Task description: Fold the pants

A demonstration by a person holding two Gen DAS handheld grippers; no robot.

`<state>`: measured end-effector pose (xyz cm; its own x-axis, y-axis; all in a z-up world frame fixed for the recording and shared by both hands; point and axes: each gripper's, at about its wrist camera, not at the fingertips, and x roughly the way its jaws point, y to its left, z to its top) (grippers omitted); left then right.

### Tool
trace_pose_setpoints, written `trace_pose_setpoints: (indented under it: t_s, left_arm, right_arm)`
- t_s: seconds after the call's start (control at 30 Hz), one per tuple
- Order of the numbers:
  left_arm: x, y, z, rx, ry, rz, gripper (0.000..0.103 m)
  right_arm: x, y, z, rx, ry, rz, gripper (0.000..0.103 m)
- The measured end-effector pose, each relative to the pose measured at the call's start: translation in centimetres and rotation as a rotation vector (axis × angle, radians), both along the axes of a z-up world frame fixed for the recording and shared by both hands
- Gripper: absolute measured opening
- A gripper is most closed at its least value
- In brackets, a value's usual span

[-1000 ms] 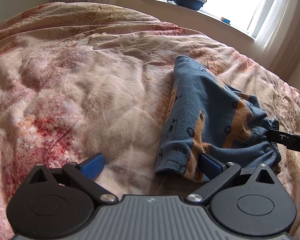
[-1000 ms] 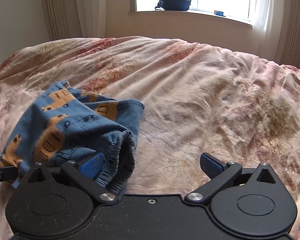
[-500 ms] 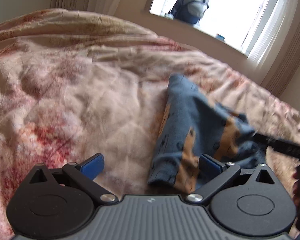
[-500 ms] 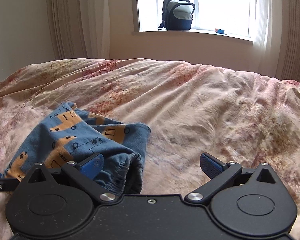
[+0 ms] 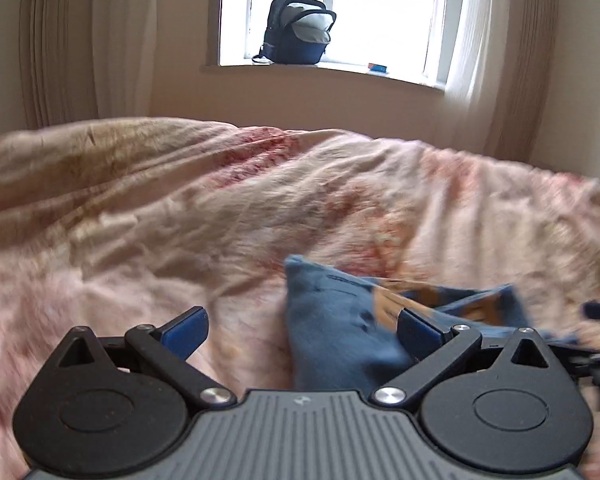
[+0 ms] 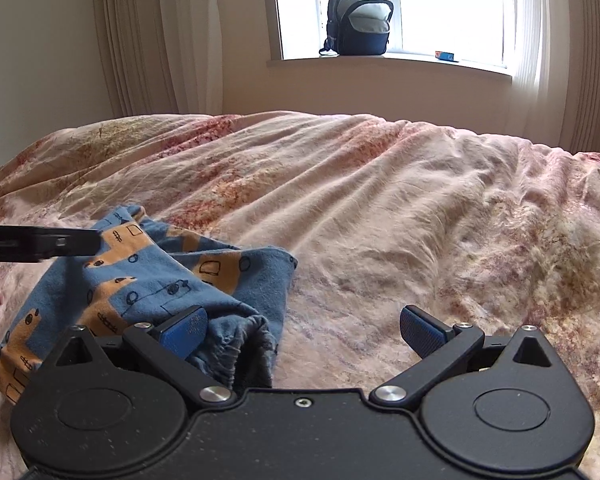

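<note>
The pants (image 6: 148, 292) lie folded in a small bundle on the bed (image 6: 400, 208); both the left hand-held gripper (image 5: 300, 330) and right hand-held gripper (image 6: 302, 330) gape wide, holding nothing; folding looks nearly finished; next, probably smooth or leave the bundle.

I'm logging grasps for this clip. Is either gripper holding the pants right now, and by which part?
Neither. The left gripper and right gripper are both open; the pants lie on the bed.
</note>
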<state>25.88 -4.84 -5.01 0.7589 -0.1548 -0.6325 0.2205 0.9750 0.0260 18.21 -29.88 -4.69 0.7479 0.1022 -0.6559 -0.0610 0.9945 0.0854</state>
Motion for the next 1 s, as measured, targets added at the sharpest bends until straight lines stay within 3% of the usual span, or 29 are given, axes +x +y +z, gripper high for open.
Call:
trace_pose_setpoints:
  t_s: [0.07,0.13,0.23,0.37,0.47,0.57,0.7,0.77,0.9,1.0]
  left_arm:
    - [1.0,-0.6,-1.0,0.114,-0.023,0.031,0.103]
    - [1.8,-0.5,-1.7,0.163,-0.027,0.069,0.103]
    - [2.3,0.6,-1.7,0.116,0.003,0.092,0.103]
    - [0.4,2.0,-0.1,0.046,0.002,0.112,0.103]
    - [-2.6,2.7,1.2,-0.044,0.005,0.072,0.103]
    - [-5.4,2.9,1.4,-0.112,0.06,0.019,0.103]
    - [-7.6,3.1,-0.5,-0.085,0.204,0.008,0.103]
    - [-8.4,3.8,-1.6,-0.079,0.235,0.02,0.103]
    - [-10.3,5.2,-1.2,-0.125,0.237,0.058,0.103]
    - [-11.1,5.6,-0.3,-0.159,0.229,0.063,0.103]
  right_arm:
    - [0.5,-0.4,-0.6,-0.004,0.033,-0.004,0.102]
    - [0.9,-0.9,-1.3,0.017,0.069,-0.023,0.102]
    - [1.0,-1.9,-1.3,0.082,0.088,-0.055,0.102]
    - [0.3,-2.1,0.1,0.096,0.044,-0.067,0.102]
    - [0.0,-1.5,0.7,0.097,0.026,-0.03,0.102]
    - [-0.4,-0.5,1.2,0.103,0.039,0.036,0.102]
    - [-1.2,0.7,0.8,0.018,0.125,0.103,0.102]
    - [-1.7,0.8,0.1,-0.028,0.18,0.128,0.102]
    - [-3.2,-0.6,1.2,0.032,0.193,0.105,0.102]
    - [-3.9,-1.3,2.0,0.164,0.192,0.182,0.102]
